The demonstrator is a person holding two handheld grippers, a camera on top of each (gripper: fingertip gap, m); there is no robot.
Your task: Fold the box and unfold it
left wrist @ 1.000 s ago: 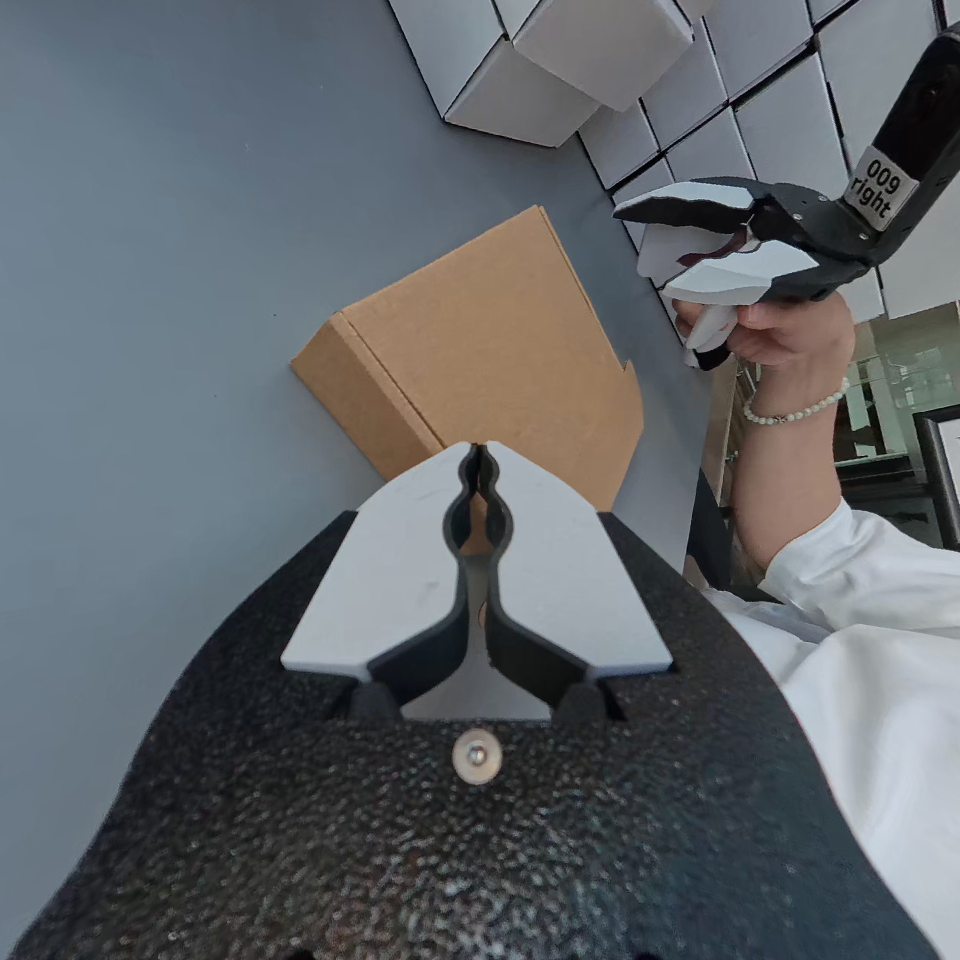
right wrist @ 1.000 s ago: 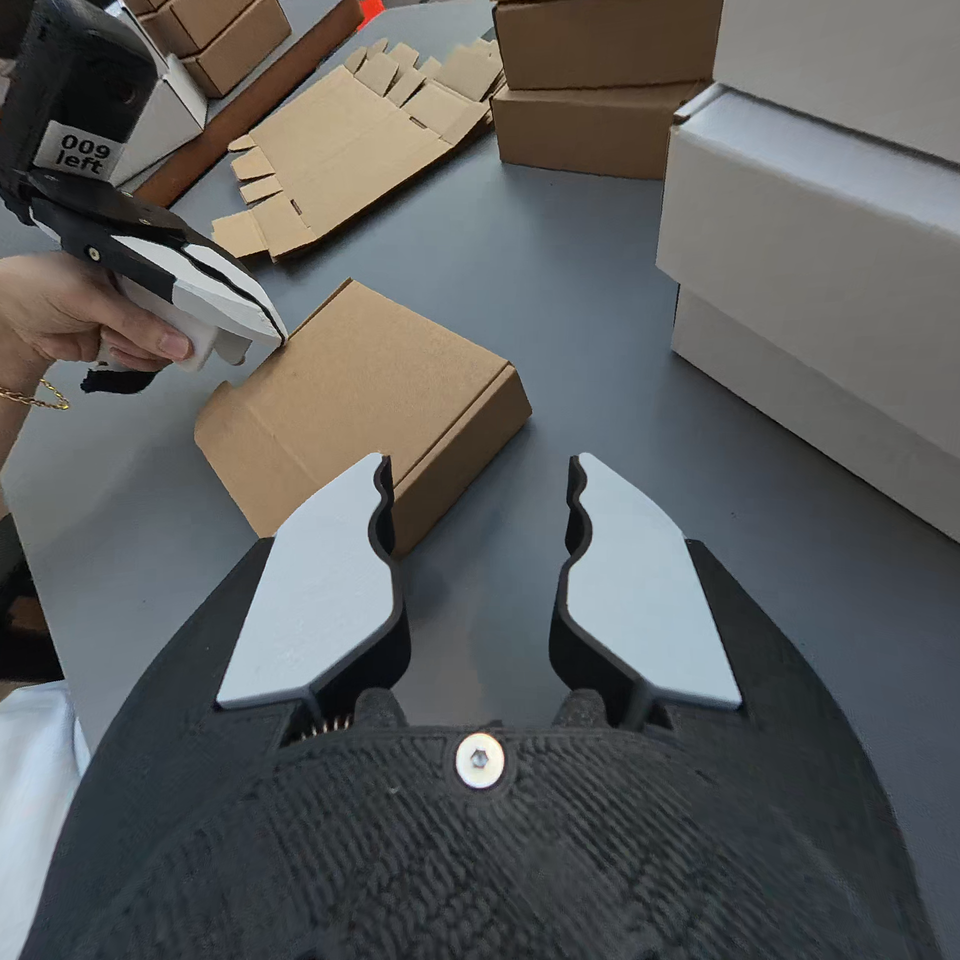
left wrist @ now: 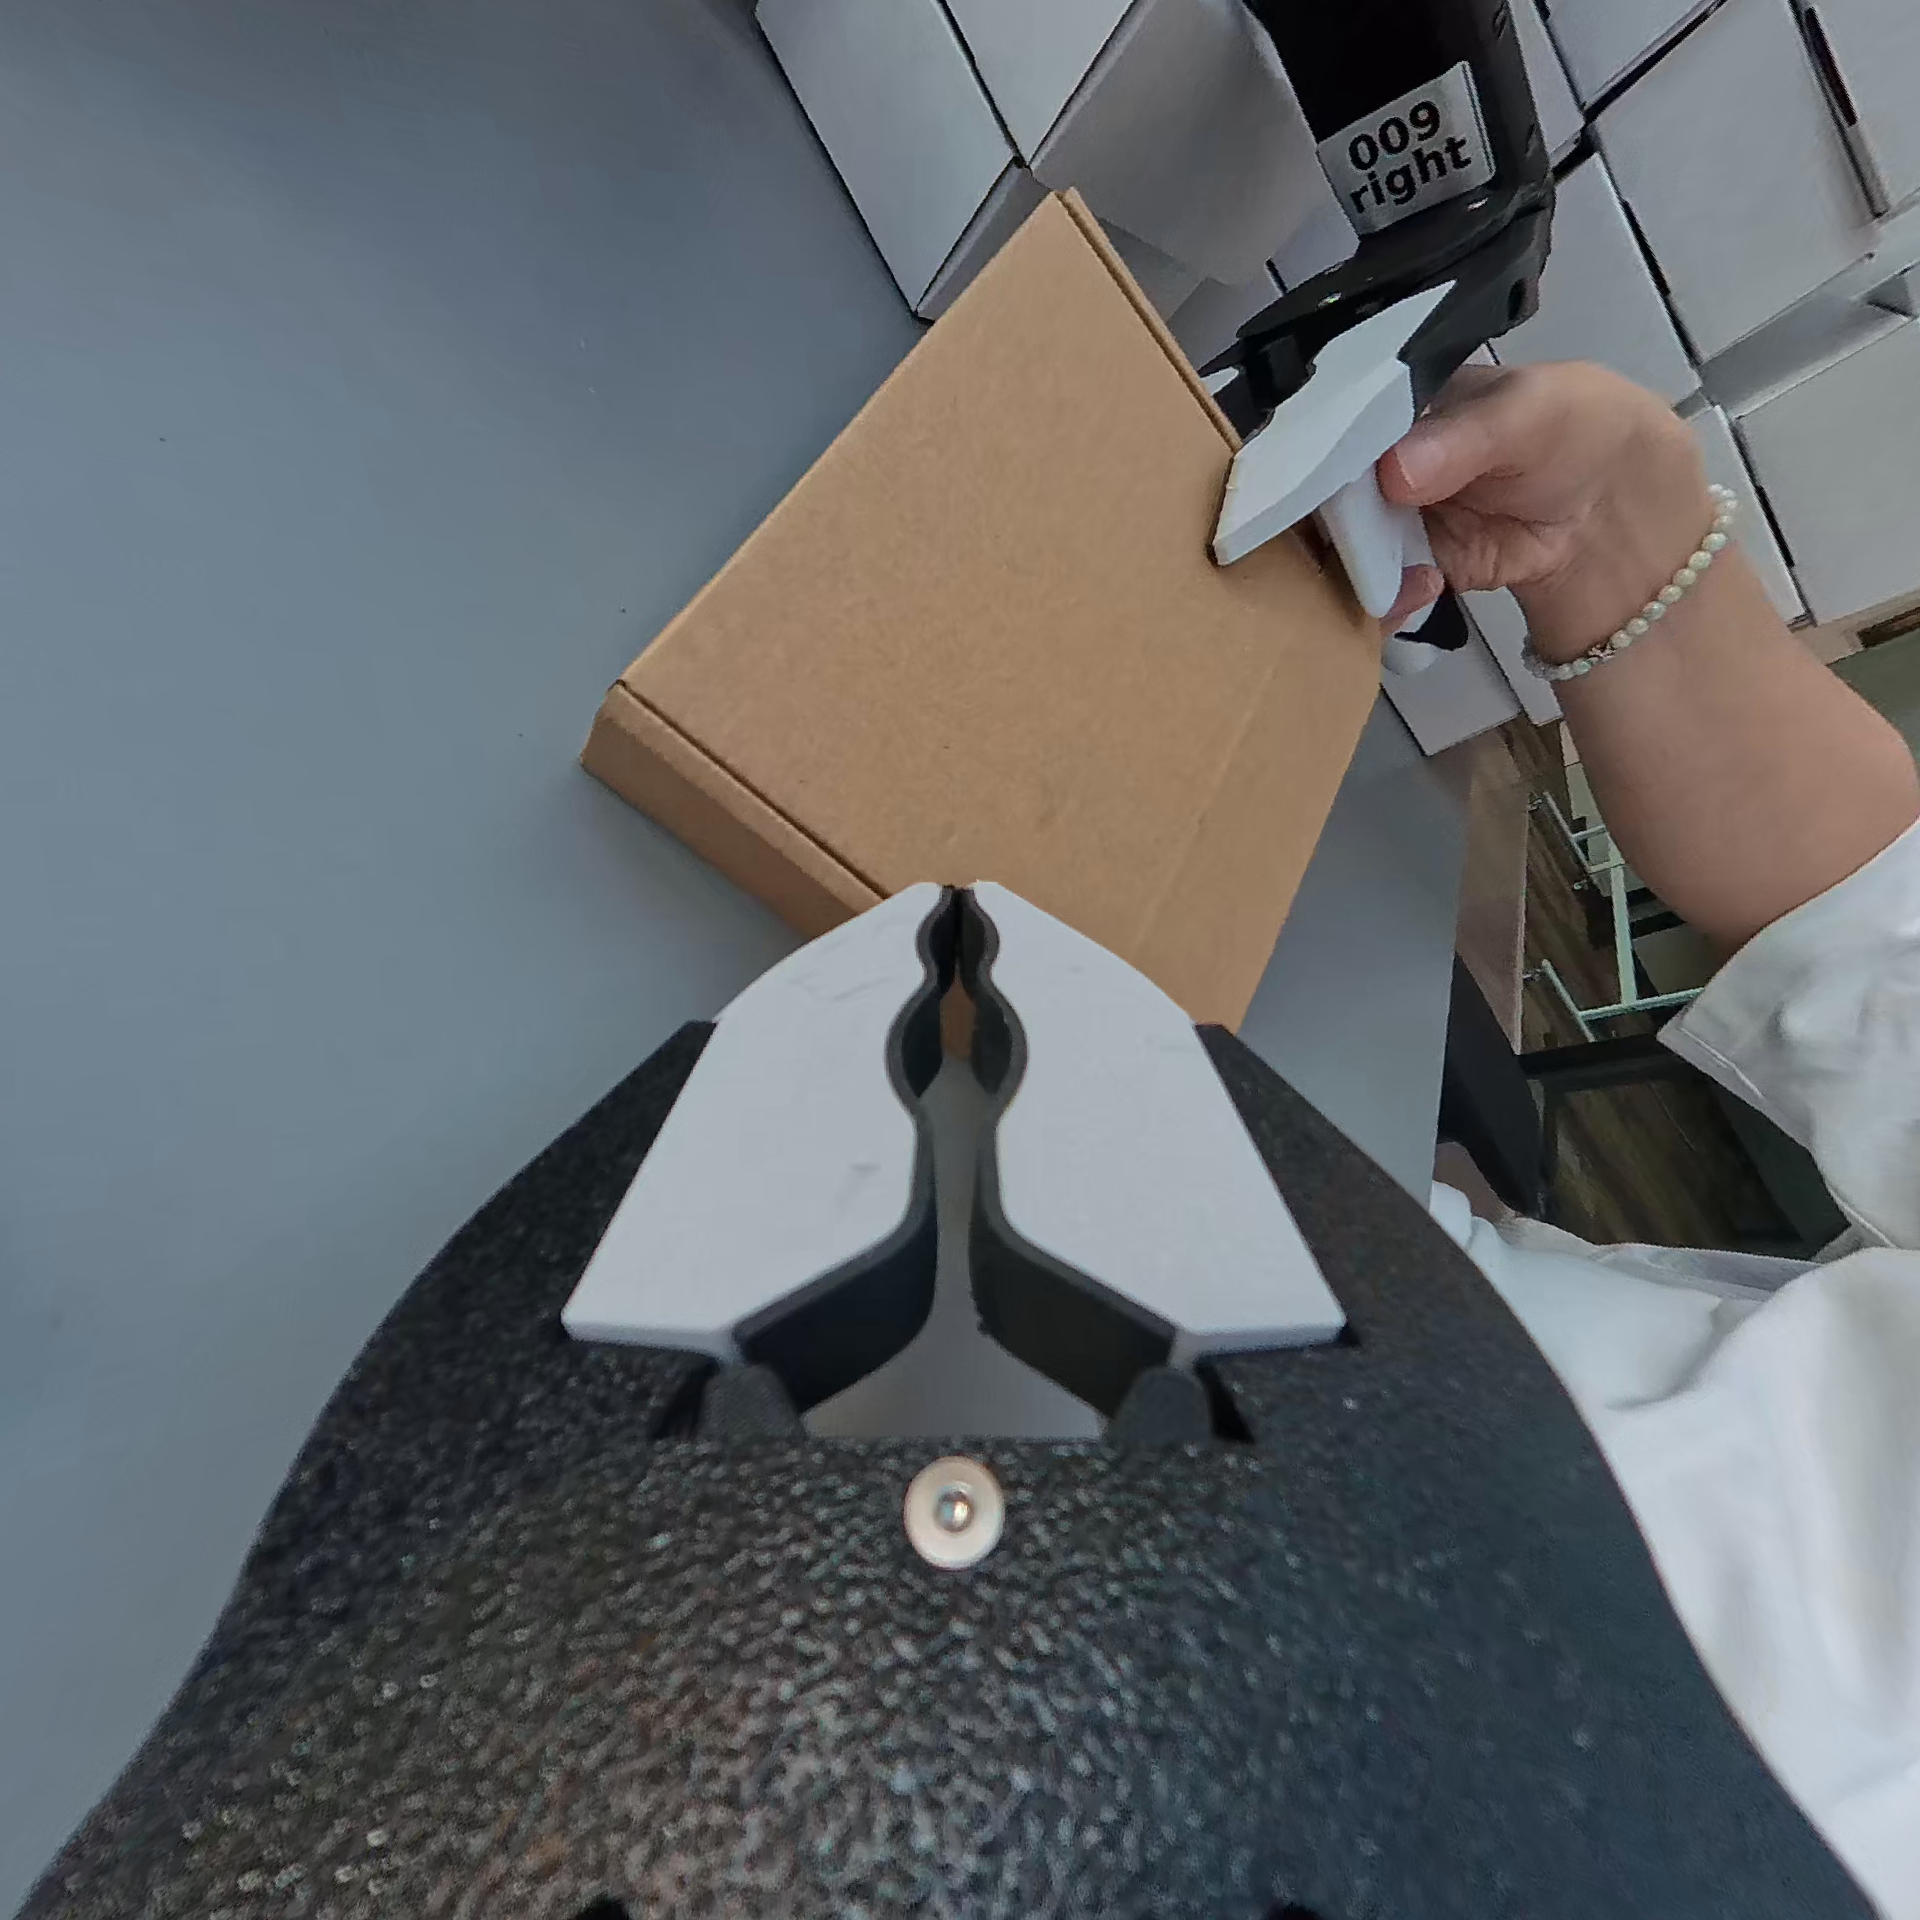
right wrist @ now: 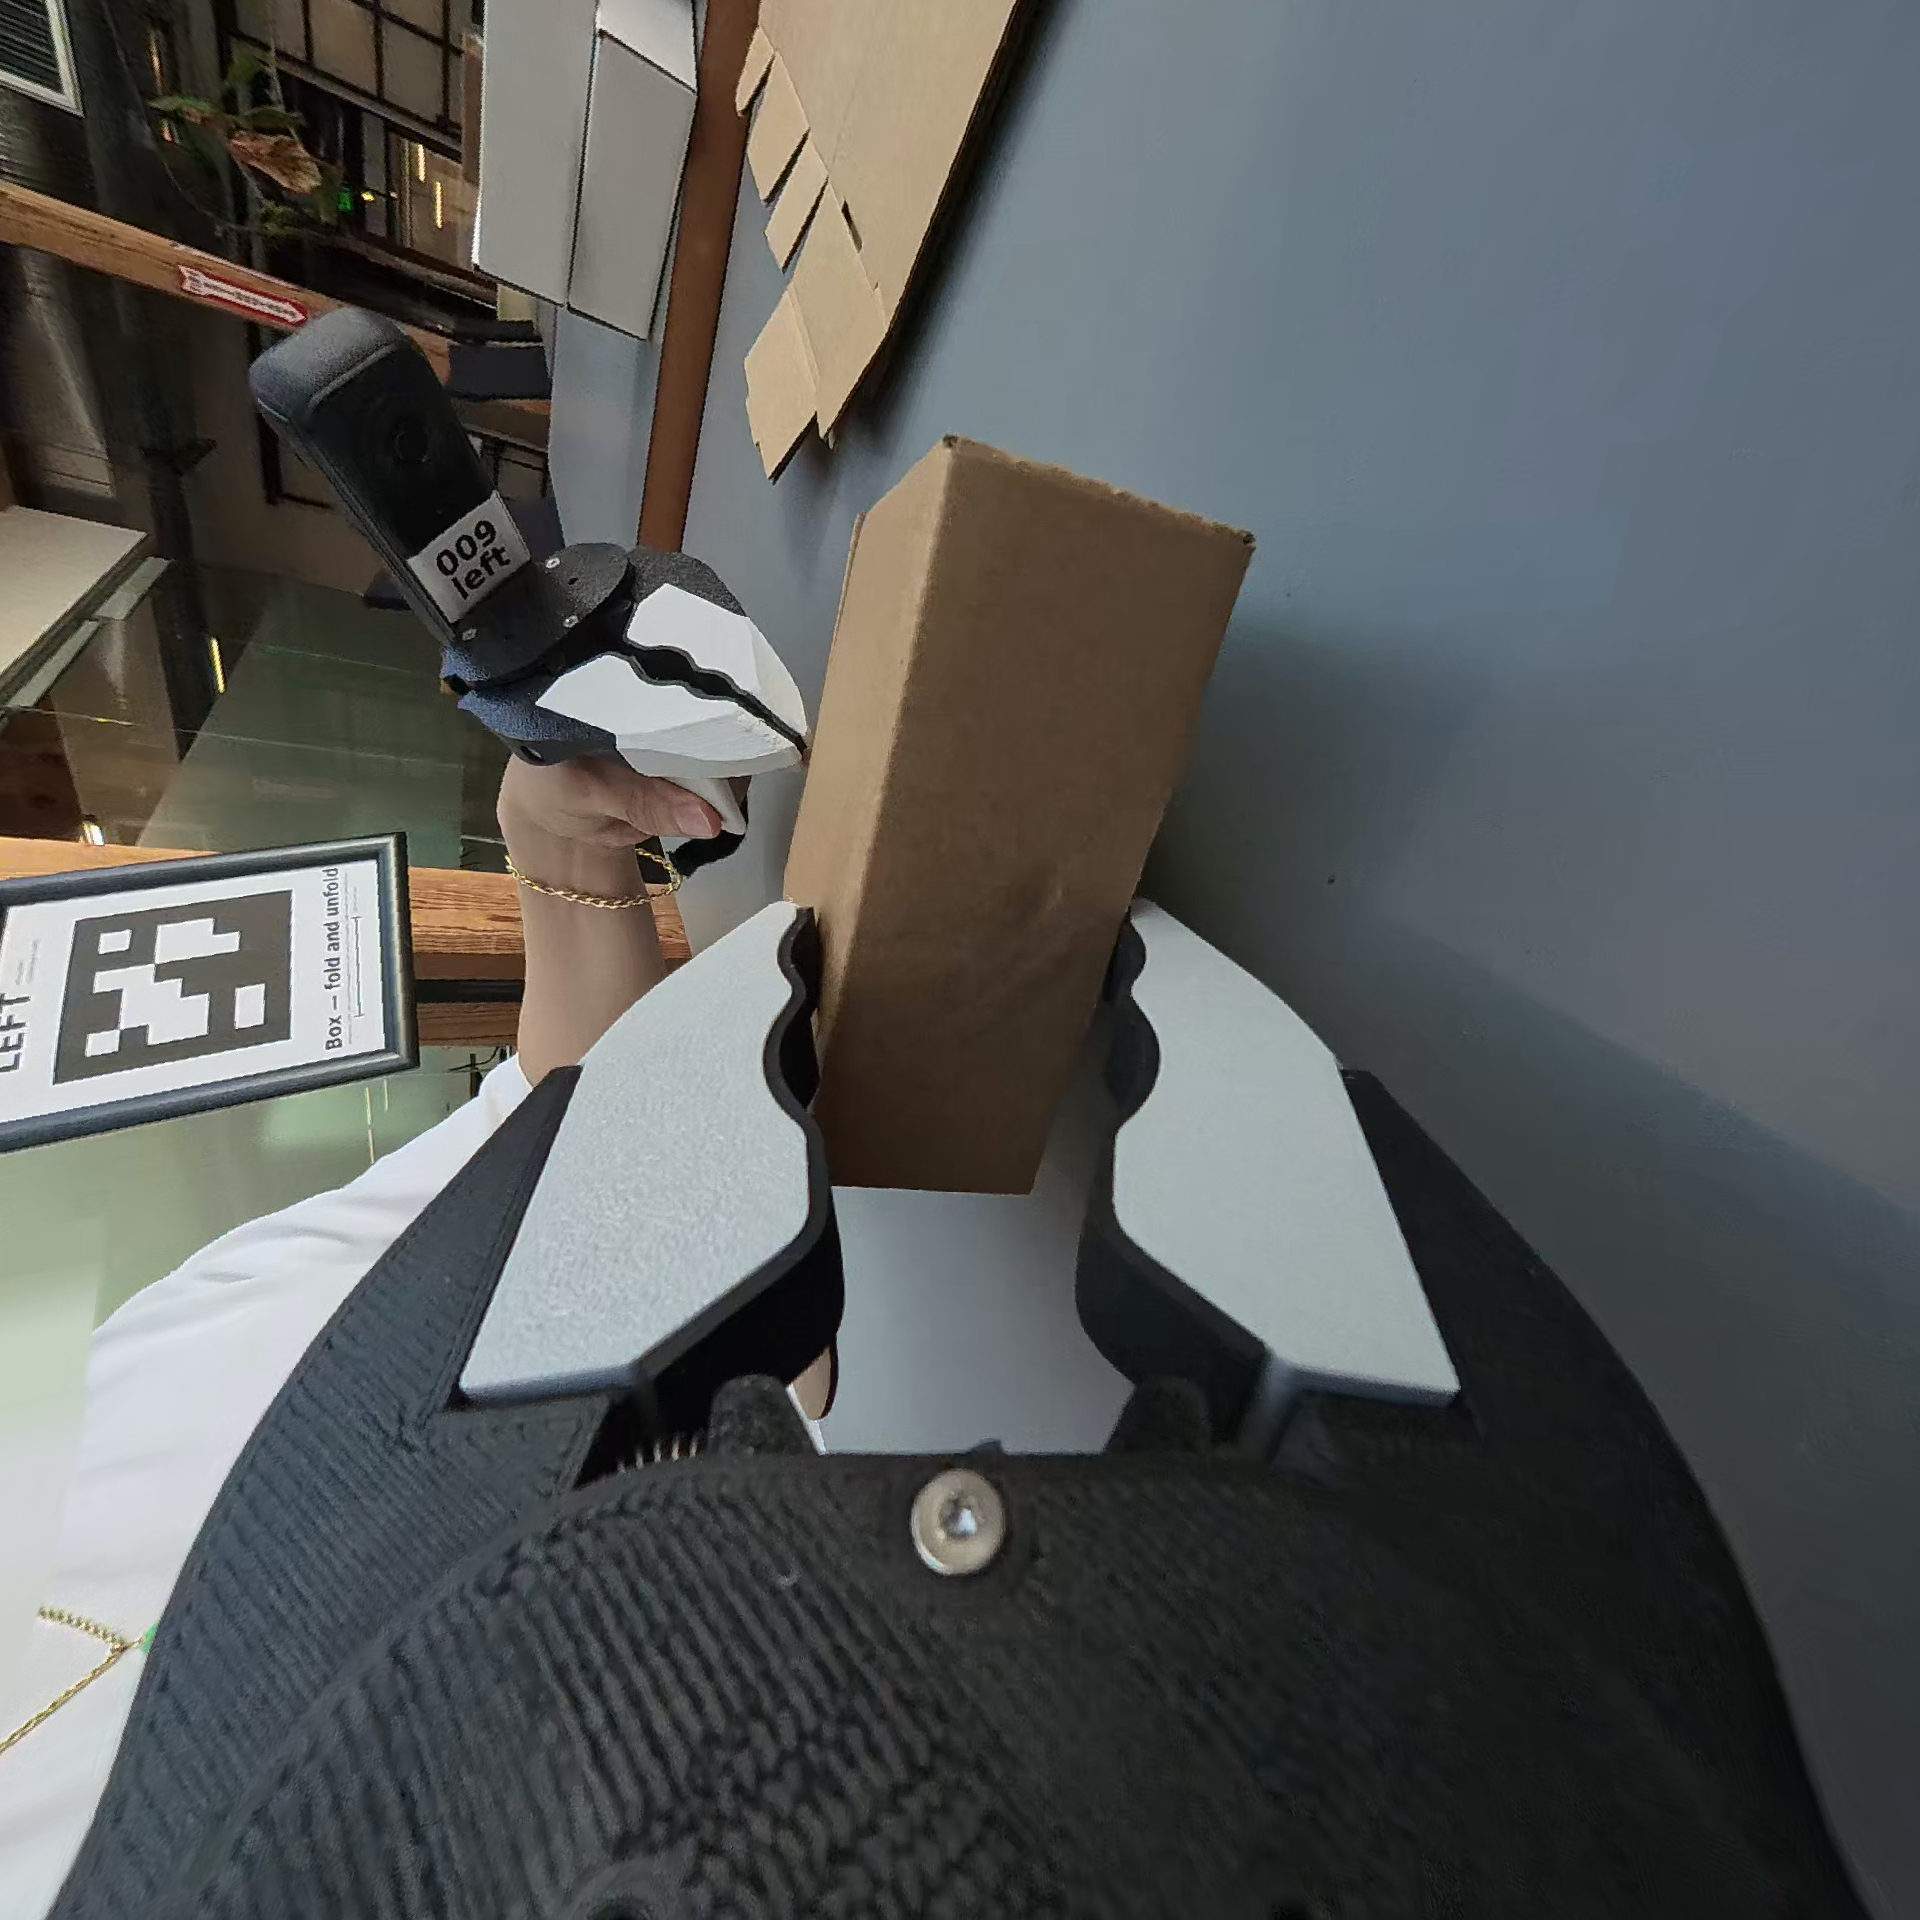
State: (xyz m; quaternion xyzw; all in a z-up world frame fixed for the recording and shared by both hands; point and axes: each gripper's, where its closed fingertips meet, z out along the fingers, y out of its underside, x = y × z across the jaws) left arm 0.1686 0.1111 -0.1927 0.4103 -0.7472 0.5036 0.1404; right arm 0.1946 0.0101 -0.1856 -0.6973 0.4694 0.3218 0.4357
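Note:
A folded brown cardboard box [left wrist: 987,675] lies on the grey table [left wrist: 312,623]. My left gripper [left wrist: 954,894] is shut and empty, with its tips just over the box's near edge. In the right wrist view it [right wrist: 800,743] hovers beside the box's top face. My right gripper [right wrist: 966,916] is closed across the thickness of the box [right wrist: 1018,779] at its side edge, one finger on top and one on the table side. In the left wrist view its upper finger [left wrist: 1320,457] rests on the box's far right corner; the lower finger is hidden.
Stacked white boxes [left wrist: 1143,135] stand close behind the brown box. Flat unfolded cardboard sheets [right wrist: 862,208] lie farther along the table [right wrist: 1558,520]. A framed sign [right wrist: 208,987] stands off the table's edge, near the person's white sleeve [left wrist: 1714,1455].
The right gripper has swung in from above the table, rolled on its side and closed over the box's edge. The left gripper stays shut and now sits a little back from the box.

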